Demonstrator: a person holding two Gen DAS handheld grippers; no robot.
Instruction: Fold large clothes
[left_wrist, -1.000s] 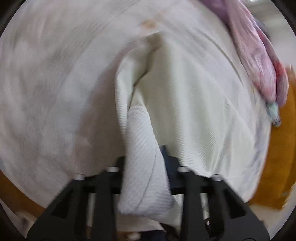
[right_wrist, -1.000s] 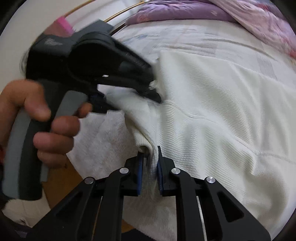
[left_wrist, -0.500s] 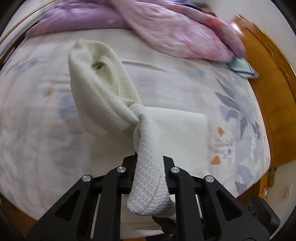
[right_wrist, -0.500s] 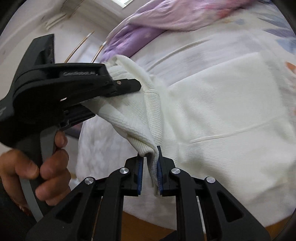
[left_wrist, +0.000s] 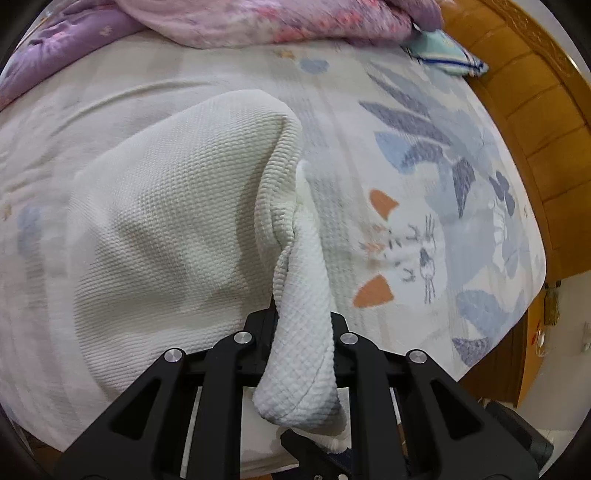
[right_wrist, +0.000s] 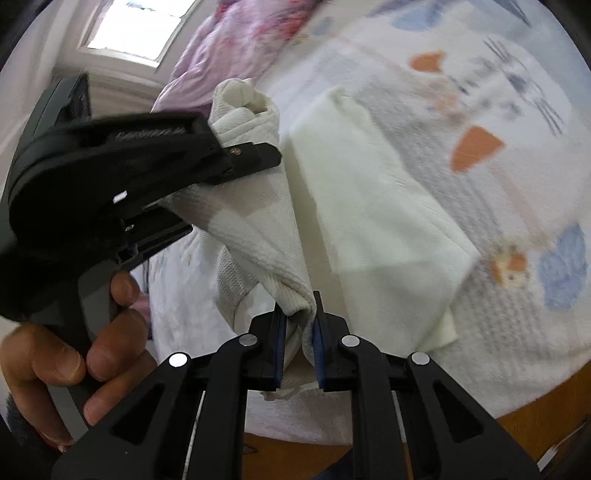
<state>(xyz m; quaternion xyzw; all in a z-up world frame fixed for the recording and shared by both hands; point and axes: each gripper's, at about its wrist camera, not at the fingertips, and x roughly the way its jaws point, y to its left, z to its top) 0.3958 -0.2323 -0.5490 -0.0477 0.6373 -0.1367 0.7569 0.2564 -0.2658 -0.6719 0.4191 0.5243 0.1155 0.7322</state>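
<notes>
While the cream waffle-knit garment (left_wrist: 177, 221) hangs above the bed (left_wrist: 424, 184), part draped on it, you feel it as soft, light and stretchy, so hold at bunched edges. Your left tongs (left_wrist: 301, 328) pinch a rolled hem; they have just been closing on it. Your right tongs (right_wrist: 300, 332) are pressed on another fold. Right of the garment, patterned sheet lies bare up to the wooden bed frame (left_wrist: 517, 92); beyond it lies the purple quilt (left_wrist: 258, 22).

Printed bedsheet (left_wrist: 424, 177), purple quilt (left_wrist: 258, 18), window (right_wrist: 133, 29)
</notes>
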